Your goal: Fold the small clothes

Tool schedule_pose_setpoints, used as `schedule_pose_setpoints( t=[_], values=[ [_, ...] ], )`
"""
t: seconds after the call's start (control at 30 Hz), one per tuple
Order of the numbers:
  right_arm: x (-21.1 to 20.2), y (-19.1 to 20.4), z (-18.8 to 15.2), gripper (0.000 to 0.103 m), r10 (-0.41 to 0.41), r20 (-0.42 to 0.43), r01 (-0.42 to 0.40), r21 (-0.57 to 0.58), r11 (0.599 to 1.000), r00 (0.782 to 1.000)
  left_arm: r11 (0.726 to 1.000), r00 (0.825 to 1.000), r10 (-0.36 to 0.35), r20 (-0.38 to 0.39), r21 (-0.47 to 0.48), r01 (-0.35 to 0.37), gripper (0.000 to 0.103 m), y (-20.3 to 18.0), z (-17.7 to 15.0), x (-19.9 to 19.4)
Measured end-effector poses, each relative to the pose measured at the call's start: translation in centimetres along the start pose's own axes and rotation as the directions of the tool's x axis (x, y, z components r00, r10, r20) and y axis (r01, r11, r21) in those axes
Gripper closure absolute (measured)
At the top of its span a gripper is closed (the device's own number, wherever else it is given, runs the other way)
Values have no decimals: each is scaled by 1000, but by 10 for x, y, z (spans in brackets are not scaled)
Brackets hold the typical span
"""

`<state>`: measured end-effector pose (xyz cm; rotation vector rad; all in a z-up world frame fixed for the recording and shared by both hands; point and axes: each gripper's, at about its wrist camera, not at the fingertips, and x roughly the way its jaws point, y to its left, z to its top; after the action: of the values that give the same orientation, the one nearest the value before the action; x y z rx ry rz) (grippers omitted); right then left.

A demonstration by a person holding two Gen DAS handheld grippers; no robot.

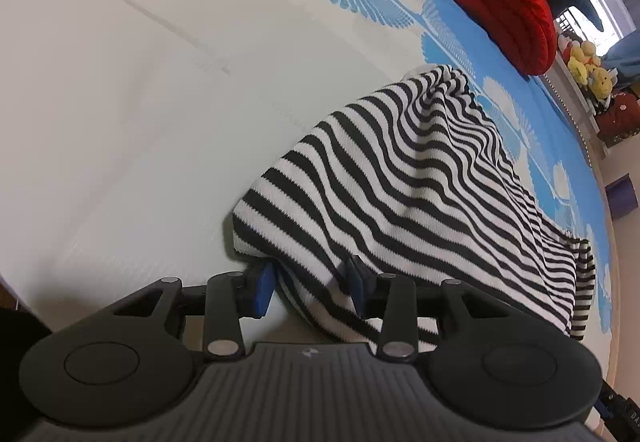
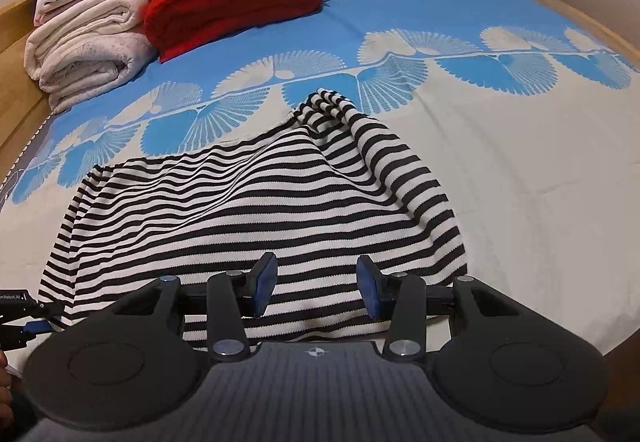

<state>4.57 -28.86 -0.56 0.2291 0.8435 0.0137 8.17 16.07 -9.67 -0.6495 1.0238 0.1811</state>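
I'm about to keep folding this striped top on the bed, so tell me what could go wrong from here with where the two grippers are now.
1. The striped top is bunched into a raised ridge, so a fold now may lock in wrinkles.
2. The left gripper stands open with only a drooping edge between its fingers; closing might catch one layer or slip off.
3. The right gripper is open over the flat hem, so it could pinch the bedspread as well.

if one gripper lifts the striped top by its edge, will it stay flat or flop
Probably flop: the striped top already lies in soft ridges and a raised peak, so it looks limp. The knit looks thickish, so it may sag and stretch from a single grip. On the smooth bedspread it would likely drag rather than slide cleanly.
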Motion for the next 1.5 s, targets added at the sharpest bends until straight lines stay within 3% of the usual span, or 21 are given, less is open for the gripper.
schedule_pose_setpoints(
  t=[0.2, 0.37, 0.63, 0.73, 0.83, 0.9, 1.0, 1.17, 1.3, 1.4, 1.5],
  values=[
    [0, -1, -3, 58, -23, 8, 23, -13, 1000, 1000, 999, 999, -23, 23, 22, 22, 62, -5, 3, 7],
    [-1, 0, -4, 58, -40, 23, 41, -23, 999, 999, 998, 998, -51, 27, 49, 49, 85, -8, 6, 6],
    [-6, -1, -1, 58, -71, 72, 70, 13, 997, 995, 993, 989, -76, 124, 100, 63, 89, -12, 11, -27],
    [-9, -4, 2, 58, -89, 101, 87, 32, 996, 991, 995, 989, -41, 139, 97, 28, 89, -5, 13, -35],
    [-11, -12, 7, 58, -113, 121, 106, 62, 992, 986, 994, 988, 41, 149, 98, -57, 89, 1, 14, -36],
    [-14, -18, 11, 58, -125, 130, 114, 87, 990, 984, 986, 984, 80, 162, 129, -101, 89, -2, 13, -38],
    [-23, -31, 25, 58, -122, 157, 105, 114, 988, 980, 971, 976, 79, 204, 207, -122, 89, -22, 11, -51],
    [-50, -61, 68, 58, -74, 260, 60, 59, 996, 963, 899, 958, -47, 284, 430, -83, 90, -105, -5, -83],
    [-55, -90, 86, 61, -122, 347, 122, 22, 992, 930, 808, 941, -214, 261, 589, 20, 91, -190, -39, -93],
    [-53, -115, 84, 68, -126, 330, 96, 107, 990, 935, 698, 925, -350, 151, 700, 149, 93, -253, -82, -87],
    [-55, -127, 83, 68, -111, 335, 68, 137, 988, 936, 562, 899, -438, 8, 783, 267, 96, -308, -135, -67]
  ],
)
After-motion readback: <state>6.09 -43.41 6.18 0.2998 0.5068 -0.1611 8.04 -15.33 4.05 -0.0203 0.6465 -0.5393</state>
